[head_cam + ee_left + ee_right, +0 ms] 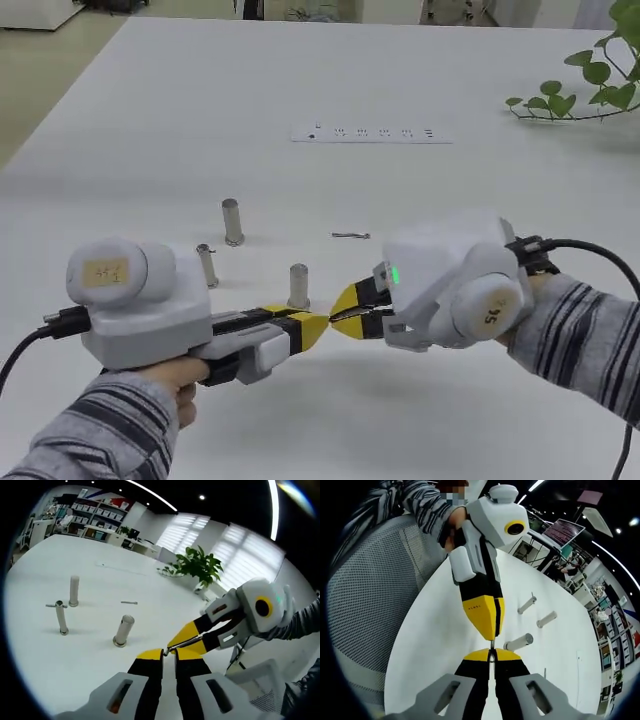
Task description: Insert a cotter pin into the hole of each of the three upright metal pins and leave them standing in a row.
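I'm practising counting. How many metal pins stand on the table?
3: back pin, left pin with a cotter pin through it, front pin to its right. None seem hidden.

The left sleeve [95, 435] and the right sleeve [590, 345] are striped in grey and dark. The left gripper [320, 326] and the right gripper [338, 317] have pale grey rounded bodies and black jaws with yellow tips. In the head view a black cable [25, 350] leaves the left one toward 9 o'clock. A green light [395, 275] shows on the right one.

Bright, even overhead light; the white worktop [420, 90] carries only soft, faint shadows, with mild glare toward its far edge. Head view slightly soft. Both gripper views bend hard at the edges; ceiling strip lights [150, 494] and window blinds [240, 555] blow out white.
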